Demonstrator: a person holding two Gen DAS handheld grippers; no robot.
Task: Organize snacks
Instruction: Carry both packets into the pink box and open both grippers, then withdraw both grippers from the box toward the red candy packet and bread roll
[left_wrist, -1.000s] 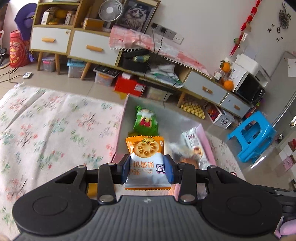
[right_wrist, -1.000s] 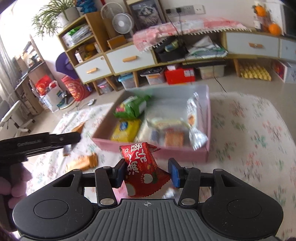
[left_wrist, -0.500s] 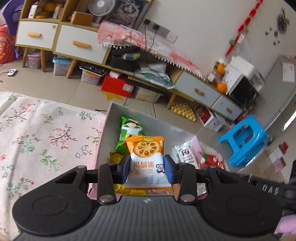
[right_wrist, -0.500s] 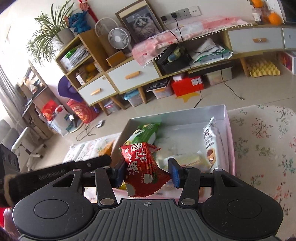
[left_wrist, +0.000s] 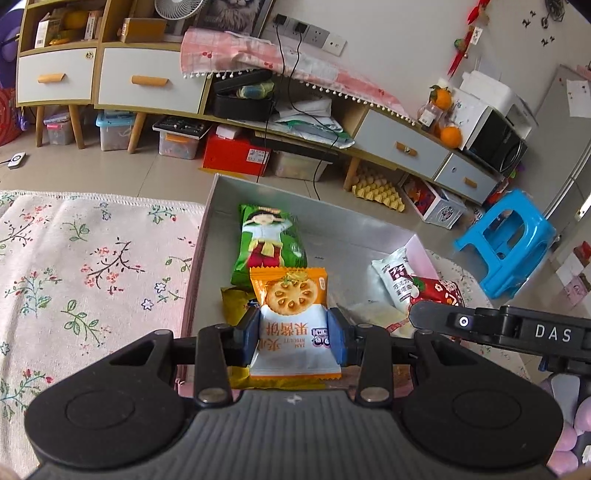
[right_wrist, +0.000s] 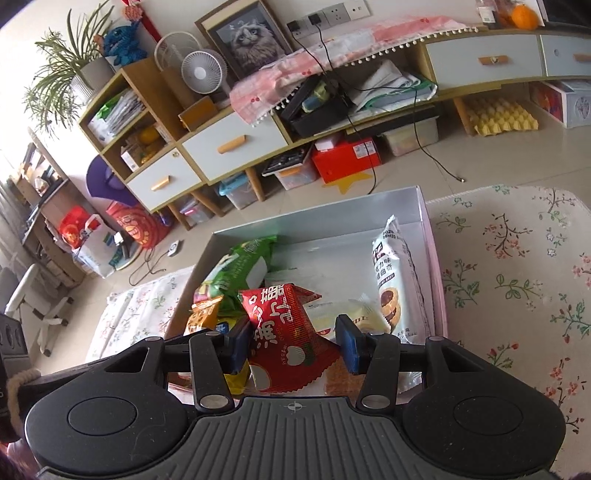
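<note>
Both claws, left (left_wrist: 294, 341) gripping the biscuit packet (left_wrist: 291, 325) and right (right_wrist: 291, 343) the red packet (right_wrist: 288, 332), have moved over the box (right_wrist: 424, 210).

1. We see bright, even daylight in both views.
2. The strongest light enters at the upper left of the right wrist view, washing out the wall there.
3. Soft glare lies on the floor tiles (left_wrist: 122, 166).
4. Shadows are faint.
5. Fisheye distortion bends the cabinet (right_wrist: 236, 147) and darkens the corners.
6. Focus is sharp, without motion blur.
</note>
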